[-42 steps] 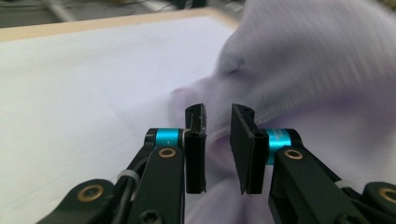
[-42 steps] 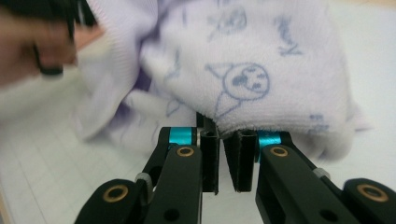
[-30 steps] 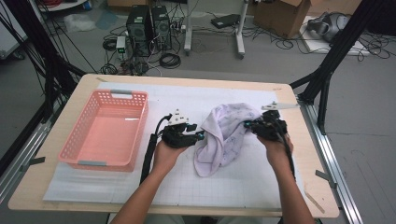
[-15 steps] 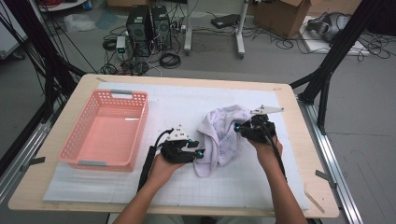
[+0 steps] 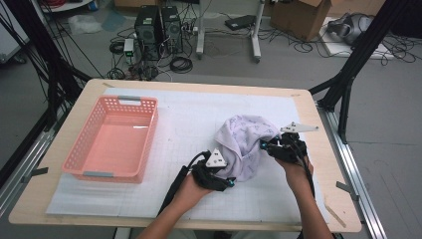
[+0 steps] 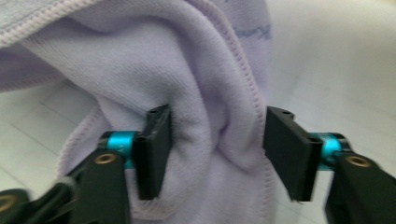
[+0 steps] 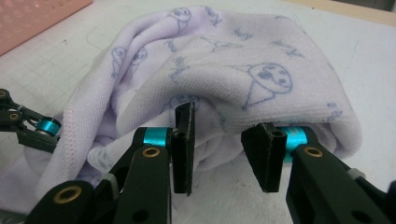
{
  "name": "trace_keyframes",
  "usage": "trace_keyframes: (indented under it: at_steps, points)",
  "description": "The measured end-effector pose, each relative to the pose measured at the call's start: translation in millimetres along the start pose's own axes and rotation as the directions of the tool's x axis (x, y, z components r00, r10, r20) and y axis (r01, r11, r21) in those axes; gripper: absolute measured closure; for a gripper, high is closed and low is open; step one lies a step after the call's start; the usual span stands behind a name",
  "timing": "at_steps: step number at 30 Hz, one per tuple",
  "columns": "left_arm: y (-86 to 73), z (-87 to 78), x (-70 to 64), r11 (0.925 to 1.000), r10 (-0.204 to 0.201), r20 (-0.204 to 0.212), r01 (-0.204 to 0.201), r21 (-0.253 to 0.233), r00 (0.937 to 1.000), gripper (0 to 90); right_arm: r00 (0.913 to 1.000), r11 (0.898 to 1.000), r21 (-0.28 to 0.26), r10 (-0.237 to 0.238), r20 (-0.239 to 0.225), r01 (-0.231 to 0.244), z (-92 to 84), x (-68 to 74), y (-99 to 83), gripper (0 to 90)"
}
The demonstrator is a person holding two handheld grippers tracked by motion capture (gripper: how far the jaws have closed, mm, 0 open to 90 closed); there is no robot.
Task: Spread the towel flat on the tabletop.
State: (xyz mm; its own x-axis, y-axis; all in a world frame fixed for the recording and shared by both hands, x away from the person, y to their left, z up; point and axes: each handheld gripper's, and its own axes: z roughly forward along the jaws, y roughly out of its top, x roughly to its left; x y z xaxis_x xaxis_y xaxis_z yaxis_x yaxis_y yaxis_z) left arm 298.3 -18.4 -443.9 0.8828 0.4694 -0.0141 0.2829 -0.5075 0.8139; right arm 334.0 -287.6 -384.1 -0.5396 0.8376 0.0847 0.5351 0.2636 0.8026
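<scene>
While your two hands work at the near half of the worktop (image 5: 308,107), the lilac towel (image 5: 246,144) sits bunched in a soft heap a little right of centre, at about 3 o'clock from the pink basket (image 5: 115,140) and well apart from it. Your left tool (image 5: 226,178) comes at the towel from about 7 o'clock, and your right tool (image 5: 266,145) meets it from about 3 o'clock. In the left gripper view your left tool (image 6: 212,151) has a hanging fold of the towel (image 6: 187,70) between its jaws; the left pad touches the cloth, while the right pad stands off the stitched hem with a gap showing, so this tool is released, and its jaws have just been opening. In the right gripper view your right tool (image 7: 222,147) stands parted under the overhanging edge of the towel (image 7: 233,70); the cloth drapes onto the tops of both pads, the gap between them looks bare, and nothing is pinched there. That view also shows your left tool (image 7: 32,126) at about 9 o'clock, at the towel's far side.
</scene>
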Motion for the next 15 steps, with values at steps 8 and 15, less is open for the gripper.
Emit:
trace_keyframes:
  at_steps: [8,15]
  points:
    - [-0.4,-4.1,11.8,0.9962,-0.076,-0.011,0.076,-0.043,0.997,79.7,0.9995,1.0,-0.006,0.001,-0.03,-0.002,-12.6,-6.9,-17.6,61.0]
    - [5.9,-26.6,25.0,0.9488,-0.215,0.065,0.224,-0.222,0.9744,80.7,0.9991,1.0,0.012,-0.001,-0.042,0.002,-25.7,-20.3,-47.8,62.1]
